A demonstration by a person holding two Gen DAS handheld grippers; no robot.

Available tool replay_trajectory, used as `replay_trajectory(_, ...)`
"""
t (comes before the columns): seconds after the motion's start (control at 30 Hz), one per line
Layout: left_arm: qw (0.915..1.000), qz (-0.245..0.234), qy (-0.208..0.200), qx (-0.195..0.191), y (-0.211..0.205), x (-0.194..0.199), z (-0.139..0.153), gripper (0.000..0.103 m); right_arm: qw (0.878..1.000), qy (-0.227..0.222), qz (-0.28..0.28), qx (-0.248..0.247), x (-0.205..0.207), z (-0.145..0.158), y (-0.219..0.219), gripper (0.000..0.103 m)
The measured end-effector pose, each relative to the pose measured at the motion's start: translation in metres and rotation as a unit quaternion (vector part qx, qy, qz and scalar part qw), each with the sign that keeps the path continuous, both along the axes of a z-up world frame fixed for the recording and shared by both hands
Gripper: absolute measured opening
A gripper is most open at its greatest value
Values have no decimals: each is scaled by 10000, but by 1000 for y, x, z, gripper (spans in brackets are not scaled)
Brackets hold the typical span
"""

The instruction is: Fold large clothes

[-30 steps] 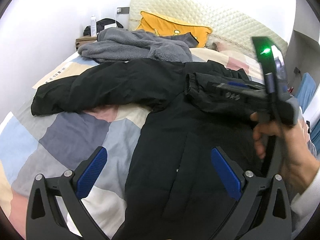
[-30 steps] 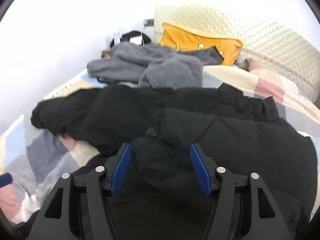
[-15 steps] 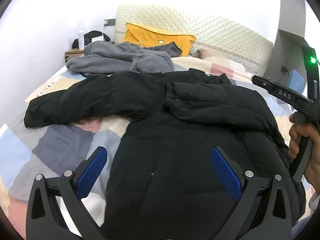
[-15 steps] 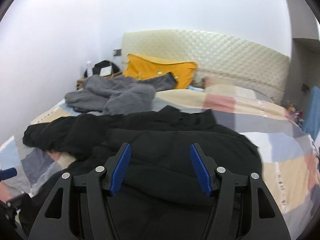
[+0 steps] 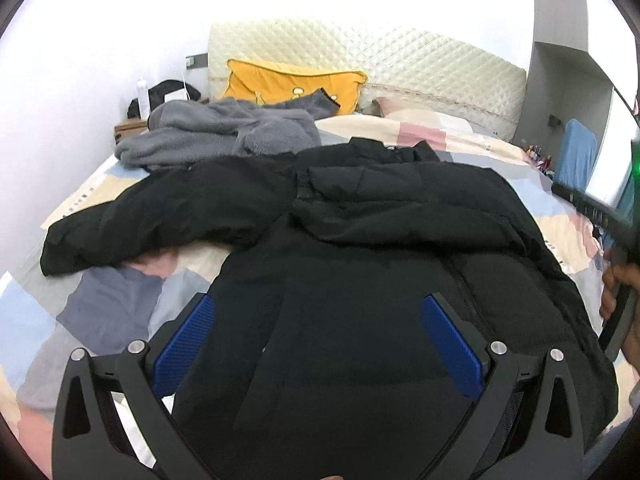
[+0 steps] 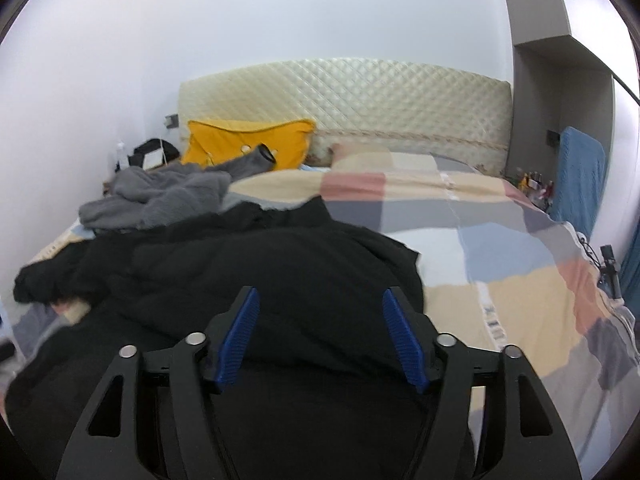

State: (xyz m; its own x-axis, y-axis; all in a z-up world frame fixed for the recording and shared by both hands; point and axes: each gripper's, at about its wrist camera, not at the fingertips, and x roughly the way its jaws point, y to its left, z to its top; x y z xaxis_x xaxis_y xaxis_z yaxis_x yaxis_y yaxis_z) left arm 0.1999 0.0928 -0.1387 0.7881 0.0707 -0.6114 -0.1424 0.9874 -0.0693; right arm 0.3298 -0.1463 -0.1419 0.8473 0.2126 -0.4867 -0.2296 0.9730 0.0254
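A black padded jacket (image 5: pixel 360 280) lies spread on the bed. One sleeve (image 5: pixel 400 204) is folded across its chest, and the other sleeve (image 5: pixel 160 216) stretches out to the left. My left gripper (image 5: pixel 318 308) hangs open above the jacket's lower body with nothing between its pads. My right gripper (image 6: pixel 322 296) hovers over the jacket's (image 6: pixel 260 264) right side. Its jaws are opening and the blue pads grip nothing. In the left wrist view a hand (image 5: pixel 616 280) holds the right gripper's handle at the right edge.
A grey fleece garment (image 5: pixel 224 136) is heaped behind the jacket, before a yellow pillow (image 5: pixel 292 84) and a quilted headboard (image 5: pixel 400 64). The patchwork duvet (image 6: pixel 500 248) extends to the right. A nightstand with a bottle (image 5: pixel 142 94) stands at the far left, and a blue cloth (image 6: pixel 580 176) hangs at the right.
My right gripper has pulled back to the right, away from the folded sleeve's cuff, and its jaws stand wider. The left gripper drifted slightly. The sleeve stays folded over the chest.
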Motion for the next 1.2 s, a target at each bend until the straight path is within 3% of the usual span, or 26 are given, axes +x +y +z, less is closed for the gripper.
replay_trajectory(0.1, 9999, -44, -27, -107, -3, 2, 1, 103, 9998, 24, -139, 113, 0, -11, -20, 80)
replay_trajectory(0.23, 9998, -172, 5, -52, -8, 6, -2, 103, 9990, 175, -305, 293, 7, -30, -45, 80)
replay_trajectory(0.4, 9997, -247, 21, -17, -14, 14, -6, 103, 9968, 604, -501, 180, 22, -67, -69, 80)
replay_trajectory(0.53, 9996, -225, 124, -116, -13, 18, -10, 103, 9913, 926, -763, 533, 37, -84, -89, 80)
replay_trajectory(0.83, 9995, -39, 242, -183, -8, 23, -17, 103, 9856, 1505, -640, 424, 63, -119, -85, 80)
replay_trajectory(1.0, 9995, -26, 264, -174, -10, 25, -18, 103, 9869, 1458, -614, 311, 71, -125, -77, 80)
replay_trajectory(1.2, 9992, -45, 328, -214, -10, 29, -22, 103, 9890, 1163, -758, 520, 76, -116, -86, 80)
